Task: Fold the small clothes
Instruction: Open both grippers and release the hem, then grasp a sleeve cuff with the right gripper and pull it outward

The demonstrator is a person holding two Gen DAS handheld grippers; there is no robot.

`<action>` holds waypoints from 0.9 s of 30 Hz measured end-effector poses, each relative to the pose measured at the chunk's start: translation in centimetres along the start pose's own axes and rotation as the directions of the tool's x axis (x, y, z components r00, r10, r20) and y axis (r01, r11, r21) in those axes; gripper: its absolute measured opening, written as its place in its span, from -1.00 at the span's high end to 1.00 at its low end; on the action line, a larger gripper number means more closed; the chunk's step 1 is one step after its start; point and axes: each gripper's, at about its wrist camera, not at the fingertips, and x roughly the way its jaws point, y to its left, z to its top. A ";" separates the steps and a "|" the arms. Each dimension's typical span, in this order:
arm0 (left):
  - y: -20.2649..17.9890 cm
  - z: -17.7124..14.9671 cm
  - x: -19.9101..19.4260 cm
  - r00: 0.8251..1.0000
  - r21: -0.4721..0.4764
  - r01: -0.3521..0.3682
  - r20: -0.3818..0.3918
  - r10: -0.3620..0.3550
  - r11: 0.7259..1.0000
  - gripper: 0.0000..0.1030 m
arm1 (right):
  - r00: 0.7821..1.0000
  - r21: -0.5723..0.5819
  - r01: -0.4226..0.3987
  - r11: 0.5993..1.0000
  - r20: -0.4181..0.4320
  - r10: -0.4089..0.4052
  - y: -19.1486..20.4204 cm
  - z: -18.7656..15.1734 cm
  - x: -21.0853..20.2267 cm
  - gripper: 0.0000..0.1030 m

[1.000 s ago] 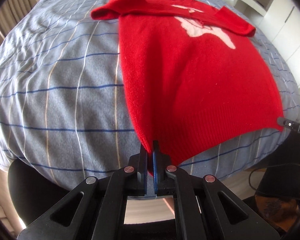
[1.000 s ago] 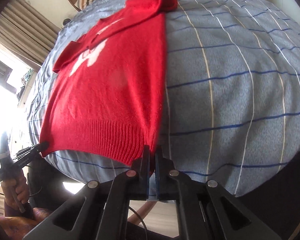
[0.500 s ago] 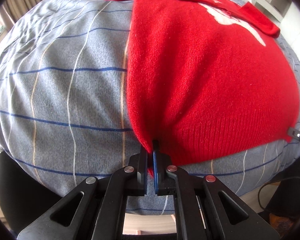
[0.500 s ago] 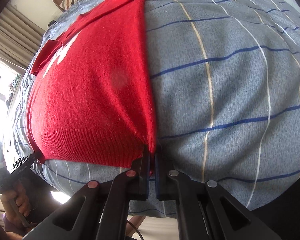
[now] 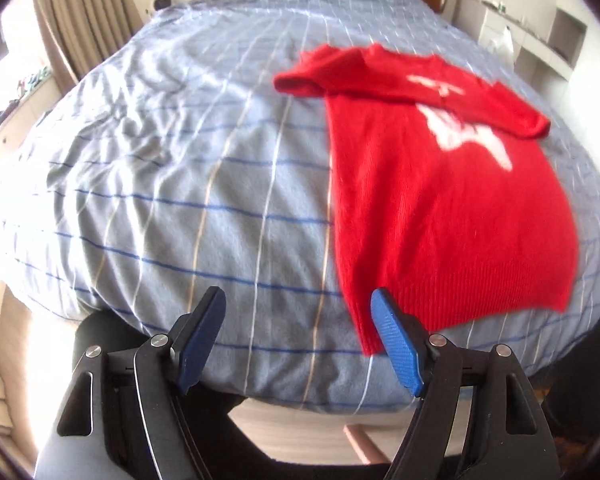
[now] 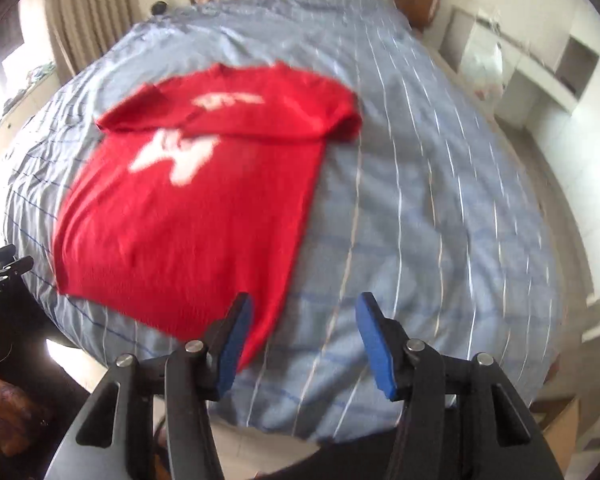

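1 red sweater flat on bed; white chest print blurred, unreadable.

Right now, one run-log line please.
left gripper: opening, empty | right gripper: opening, empty | red sweater: flat on bed, sleeves folded in, hem released

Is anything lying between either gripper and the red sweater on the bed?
Nothing visible. Only bare striped bedspread surrounds the red sweater. The left gripper and right gripper hang above its hem corners, jaws opening, with nothing gripped between them.
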 end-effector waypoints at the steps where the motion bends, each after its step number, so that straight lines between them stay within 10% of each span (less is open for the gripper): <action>1: 0.2 0.6 -0.1 1.000 -0.028 0.006 0.024 -0.005 1.000 -0.52 | 0.998 -0.053 -0.015 0.999 0.057 0.018 1.0 2.1 -0.5 -0.31; 5: 0.7 2.5 0.2 0.999 -0.102 0.009 0.041 -0.005 0.995 -0.52 | 0.965 -0.282 -0.129 0.951 0.187 0.186 6.4 9.5 2.4 -0.53; 9: 1.8 2.2 -0.5 0.999 -0.128 0.001 0.035 0.003 0.992 -0.52 | 0.971 -0.431 -0.178 0.884 0.066 0.228 11.7 13.2 11.0 -0.46; 14: 3.2 0.9 0.2 0.999 -0.148 -0.047 -0.018 0.045 0.988 -0.52 | 0.975 -0.354 -0.221 0.909 -0.057 0.215 11.7 14.0 19.8 0.34; 15: 3.5 0.8 0.4 0.998 -0.154 -0.057 -0.027 0.053 0.986 -0.52 | 0.972 -0.305 -0.232 0.924 -0.039 0.231 10.6 14.1 19.8 0.83; 21: 4.2 0.9 1.0 0.997 -0.177 -0.069 -0.048 0.062 0.982 -0.52 | 0.960 0.062 -0.233 0.970 0.172 0.220 -4.0 14.5 13.6 0.86; 27: 2.2 1.6 1.2 0.998 -0.158 -0.042 -0.044 0.036 0.987 -0.52 | 0.978 0.424 -0.044 0.904 0.205 -0.049 -23.4 8.7 8.6 0.86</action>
